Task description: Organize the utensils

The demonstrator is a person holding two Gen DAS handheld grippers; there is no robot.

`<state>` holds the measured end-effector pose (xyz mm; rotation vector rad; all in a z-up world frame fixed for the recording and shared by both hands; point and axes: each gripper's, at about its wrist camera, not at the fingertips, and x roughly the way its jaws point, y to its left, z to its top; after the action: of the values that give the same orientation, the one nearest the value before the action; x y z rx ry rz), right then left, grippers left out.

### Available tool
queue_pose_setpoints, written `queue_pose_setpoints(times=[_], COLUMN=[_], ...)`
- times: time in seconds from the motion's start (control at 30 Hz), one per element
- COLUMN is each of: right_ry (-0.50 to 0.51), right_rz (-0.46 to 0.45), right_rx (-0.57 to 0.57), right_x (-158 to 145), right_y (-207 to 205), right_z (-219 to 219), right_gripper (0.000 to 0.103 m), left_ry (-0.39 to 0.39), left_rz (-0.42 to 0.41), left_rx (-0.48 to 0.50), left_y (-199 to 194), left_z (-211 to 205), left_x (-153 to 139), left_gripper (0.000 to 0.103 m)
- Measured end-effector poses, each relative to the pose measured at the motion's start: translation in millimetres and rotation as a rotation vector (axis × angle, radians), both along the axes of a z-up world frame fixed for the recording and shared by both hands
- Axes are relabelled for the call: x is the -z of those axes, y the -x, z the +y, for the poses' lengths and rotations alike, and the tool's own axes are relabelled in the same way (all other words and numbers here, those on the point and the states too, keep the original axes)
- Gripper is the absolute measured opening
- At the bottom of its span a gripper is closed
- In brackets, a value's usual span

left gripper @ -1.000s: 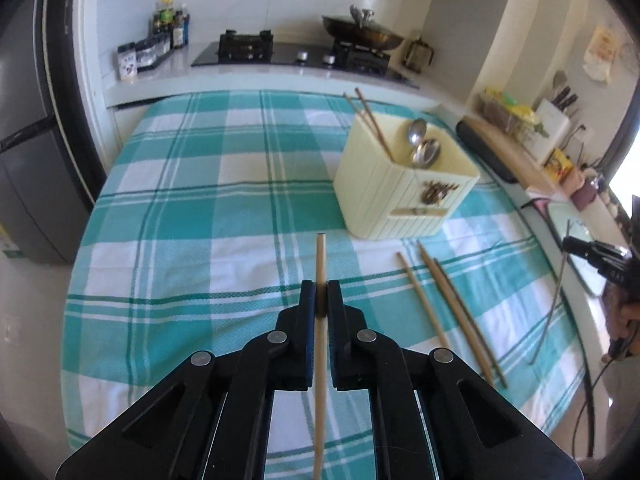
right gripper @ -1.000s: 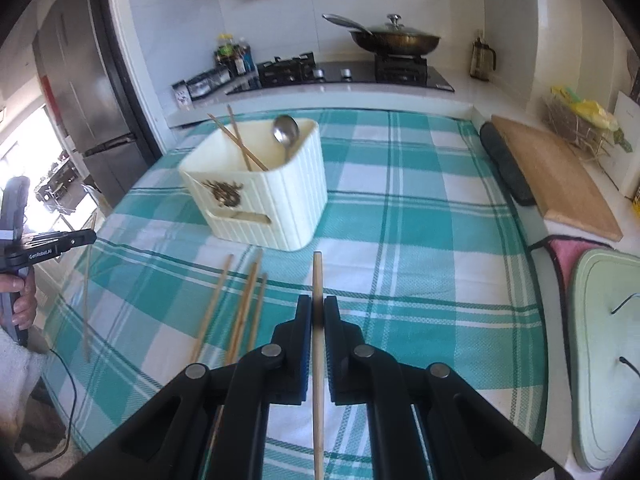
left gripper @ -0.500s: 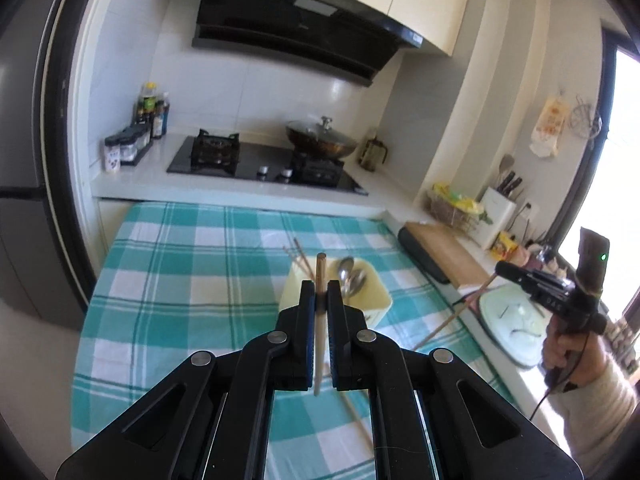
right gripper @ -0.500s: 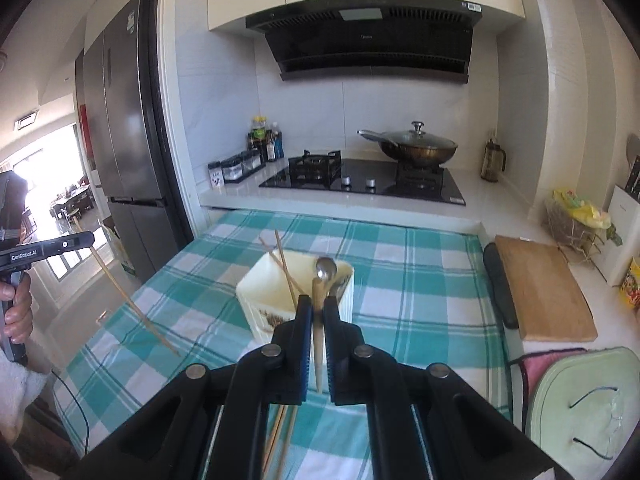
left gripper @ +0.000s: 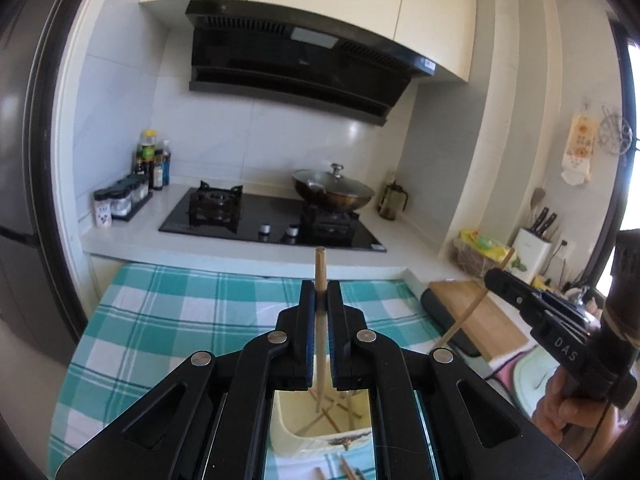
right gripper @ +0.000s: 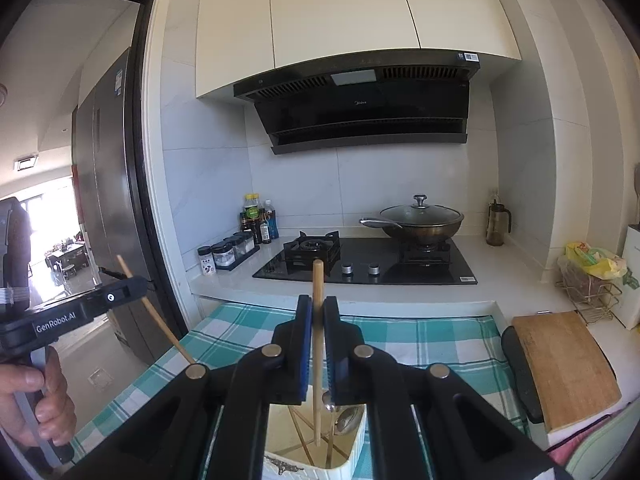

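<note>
Both grippers are held level and facing the far stove, each with a chopstick standing nearly upright between its closed jaws. The left gripper [left gripper: 320, 300] pinches its chopstick [left gripper: 320, 272] near the upper part, and the lower end hangs down inside the cream utensil holder [left gripper: 286, 426] directly below, among chopsticks already lying crossed in it. The right gripper [right gripper: 317, 314] clamps its own chopstick [right gripper: 318, 280] the same way, its lower tip inside the holder [right gripper: 356, 446] beside a spoon [right gripper: 347, 418] (the bowl of the spoon is partly hidden by a finger). Seen from the left wrist, the right gripper's chopstick [left gripper: 470, 312] slants down toward the holder from the right; seen from the right wrist, the left gripper's chopstick [right gripper: 154, 316] slants in from the left.

Half a second ago the holder sat ahead of both grippers on the checked cloth [left gripper: 160, 320]; now it lies beneath them and the view has tipped up toward the range hood [left gripper: 300, 64]. A second ago both chopsticks were held low over the cloth.

The holder's near rim is close under each chopstick tip. Loose chopsticks [left gripper: 348, 470] lie on the cloth just near of the holder. To the right lie a dark pad [right gripper: 520, 376] and a wooden cutting board [right gripper: 564, 364], apart from the holder.
</note>
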<state>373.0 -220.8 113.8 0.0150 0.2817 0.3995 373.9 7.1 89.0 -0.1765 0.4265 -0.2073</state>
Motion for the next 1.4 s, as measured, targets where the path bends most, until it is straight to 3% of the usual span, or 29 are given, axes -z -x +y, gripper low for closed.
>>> queue_pose_setpoints(times=[0.1, 0.33, 0.37, 0.43, 0.47, 0.5, 0.6, 0.7, 0.83, 1.03, 1.17, 1.27, 1.4], right_ry=[0.048, 0.165, 0.175, 0.167, 0.146, 0.12, 0.081, 0.092, 0.161, 0.256, 0.259, 0.248, 0.257], right_rz=[0.038, 0.328, 0.343, 0.322, 0.298, 0.271, 0.174, 0.159, 0.228, 0.446, 0.523, 0.555, 0.555], right_rx=[0.001, -0.021, -0.021, -0.037, -0.045, -0.051, -0.038, -0.042, -0.011, 0.131, 0.239, 0.265, 0.278], right_x=[25.0, 81.7, 85.7, 82.5, 79.7, 74.8, 58.9, 62.1, 113.7, 241.8, 284.5, 294.5, 297.2], right_y=[-17.9, -68.2, -70.4, -65.8, -58.8, -52.7, -19.2, 14.2, 60.2, 111.6, 127.2, 124.2, 121.1], right_z=[12.2, 37.4, 40.5, 43.0, 40.4, 36.3, 24.8, 8.0, -26.7, -82.8, -111.1, -122.2, -120.5], right_gripper=[0.006, 0.007, 0.007, 0.012, 0.031, 0.053, 0.057, 0.059, 0.061, 0.061, 0.061, 0.061, 0.061], left_ry=[-0.03, -0.052, -0.044, -0.025, -0.026, -0.034, -0.072, -0.104, -0.161, -0.148, -0.149, -0.218, -0.25], left_rz=[0.092, 0.318, 0.323, 0.297, 0.271, 0.249, 0.235, 0.301, 0.416, 0.53, 0.527, 0.506, 0.504], left_rx=[0.015, 0.044, 0.037, 0.037, 0.029, 0.02, 0.034, 0.077, 0.084, -0.018, -0.068, -0.119, -0.132], left_y=[-18.3, -47.6, -45.6, -34.8, -26.7, -19.8, 8.2, 42.6, 89.1, 136.2, 137.2, 126.1, 113.9], left_z=[-12.9, -29.8, -28.6, -23.8, -20.1, -16.8, -4.2, 9.0, 15.3, 13.5, 7.6, 4.6, 5.3], left_x=[28.9, 81.5, 82.2, 75.2, 69.0, 61.6, 52.3, 72.5, 141.6, 244.2, 266.4, 276.4, 280.6], left_gripper=[0.004, 0.006, 0.013, 0.04, 0.06, 0.073, 0.085, 0.096, 0.096, 0.096, 0.096, 0.096, 0.096])
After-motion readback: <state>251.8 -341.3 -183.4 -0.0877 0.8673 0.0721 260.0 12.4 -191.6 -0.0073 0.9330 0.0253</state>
